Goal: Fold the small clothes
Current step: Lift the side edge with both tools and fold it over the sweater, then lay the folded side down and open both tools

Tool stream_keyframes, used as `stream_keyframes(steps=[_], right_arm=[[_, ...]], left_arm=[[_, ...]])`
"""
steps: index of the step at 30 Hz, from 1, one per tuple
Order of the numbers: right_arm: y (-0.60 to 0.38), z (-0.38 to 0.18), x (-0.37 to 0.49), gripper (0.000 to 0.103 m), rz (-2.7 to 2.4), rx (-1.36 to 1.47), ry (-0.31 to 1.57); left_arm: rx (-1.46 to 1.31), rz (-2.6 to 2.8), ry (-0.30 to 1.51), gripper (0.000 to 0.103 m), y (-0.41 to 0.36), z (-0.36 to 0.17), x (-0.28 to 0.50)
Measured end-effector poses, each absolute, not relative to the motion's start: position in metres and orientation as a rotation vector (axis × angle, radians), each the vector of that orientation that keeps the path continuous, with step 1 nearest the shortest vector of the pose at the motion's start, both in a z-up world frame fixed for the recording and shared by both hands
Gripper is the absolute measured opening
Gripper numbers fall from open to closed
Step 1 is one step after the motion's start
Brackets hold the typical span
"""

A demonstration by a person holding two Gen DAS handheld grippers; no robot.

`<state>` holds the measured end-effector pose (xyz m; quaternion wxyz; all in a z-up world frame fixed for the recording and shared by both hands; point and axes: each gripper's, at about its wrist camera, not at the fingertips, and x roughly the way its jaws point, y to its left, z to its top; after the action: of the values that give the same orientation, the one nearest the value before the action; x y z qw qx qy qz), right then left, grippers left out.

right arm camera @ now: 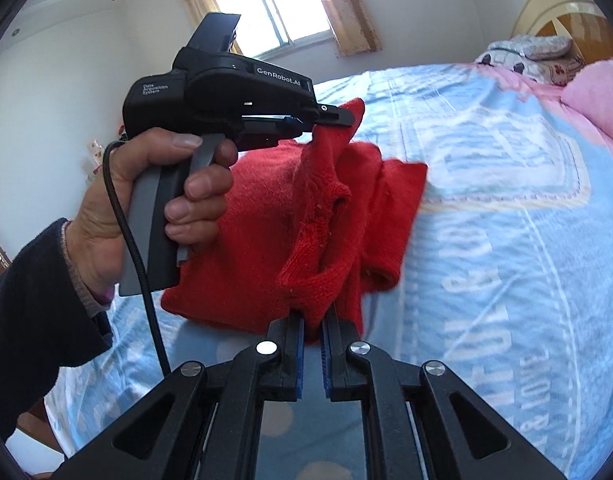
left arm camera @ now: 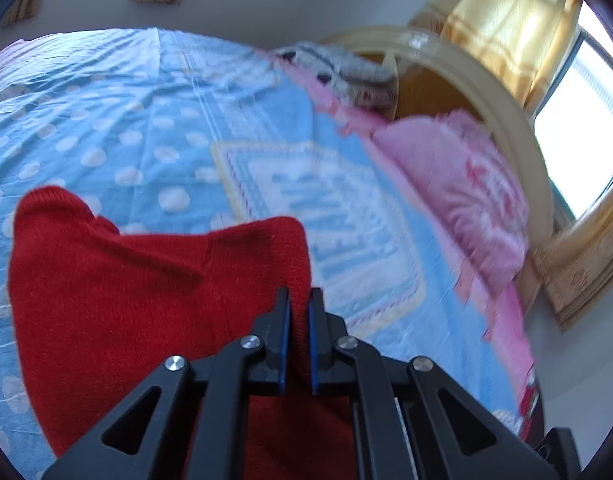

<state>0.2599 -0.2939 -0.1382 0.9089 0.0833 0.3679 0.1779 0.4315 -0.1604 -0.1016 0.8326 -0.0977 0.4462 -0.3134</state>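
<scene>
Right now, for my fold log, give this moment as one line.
left gripper: shut on red knitted garment | right gripper: shut on garment | garment: lifted over blue dotted bedsheet

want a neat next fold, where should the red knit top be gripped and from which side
Grip the red knit top at its edges, as now: the left gripper and right gripper each pinch a bunched corner from the near side of the bed; it hangs slack between them.

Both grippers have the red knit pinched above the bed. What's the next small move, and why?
Probably lower both hands and lay the red knit garment flat on the blue bedspread. The left gripper and right gripper each pinch an edge, and the cloth between them hangs bunched and wrinkled, so it likely needs spreading before any fold.
</scene>
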Motion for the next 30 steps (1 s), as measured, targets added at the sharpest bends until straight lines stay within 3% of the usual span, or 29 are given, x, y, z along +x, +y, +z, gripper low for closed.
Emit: stream_keyframes(steps=[3,5,7,9,10,11,12,16,25,27,28,30], right_arm=[[-0.298,-0.146,0.262,0.006,0.372,0.194,0.783],[-0.302,-0.149,0.261,0.006,0.383,0.210,0.789],[-0.307,-0.150,0.259,0.008,0.396,0.233,0.793],[-0.318,-0.150,0.256,0.027,0.357,0.236,0.775],[-0.321,-0.148,0.255,0.046,0.334,0.237,0.767],[-0.329,-0.144,0.253,0.058,0.301,0.252,0.738],[-0.335,-0.140,0.251,0.058,0.286,0.274,0.712],[-0.352,-0.121,0.259,0.058,0.289,0.359,0.663],[-0.317,-0.111,0.340,0.056,0.385,0.403,0.774],[-0.309,-0.120,0.360,0.013,0.400,0.423,0.840],[-0.304,-0.123,0.364,0.007,0.383,0.396,0.862],[-0.301,-0.122,0.357,0.007,0.329,0.350,0.834]], left_arm=[[-0.150,-0.636,0.959,0.011,-0.167,-0.104,0.429],[-0.115,-0.632,0.933,0.022,-0.166,-0.095,0.421],[-0.045,-0.613,0.871,0.056,-0.161,-0.080,0.406],[0.013,-0.598,0.796,0.071,-0.153,-0.069,0.391],[0.046,-0.583,0.754,0.074,-0.145,-0.064,0.381],[0.074,-0.568,0.722,0.075,-0.137,-0.062,0.372],[0.104,-0.543,0.705,0.075,-0.129,-0.062,0.365],[0.140,-0.451,0.684,0.086,-0.093,-0.080,0.344],[-0.019,-0.397,0.766,0.089,-0.053,-0.126,0.329],[-0.025,-0.390,0.765,0.091,-0.054,-0.127,0.330],[-0.027,-0.394,0.761,0.091,-0.053,-0.127,0.328],[-0.033,-0.407,0.759,0.091,-0.054,-0.127,0.328]])
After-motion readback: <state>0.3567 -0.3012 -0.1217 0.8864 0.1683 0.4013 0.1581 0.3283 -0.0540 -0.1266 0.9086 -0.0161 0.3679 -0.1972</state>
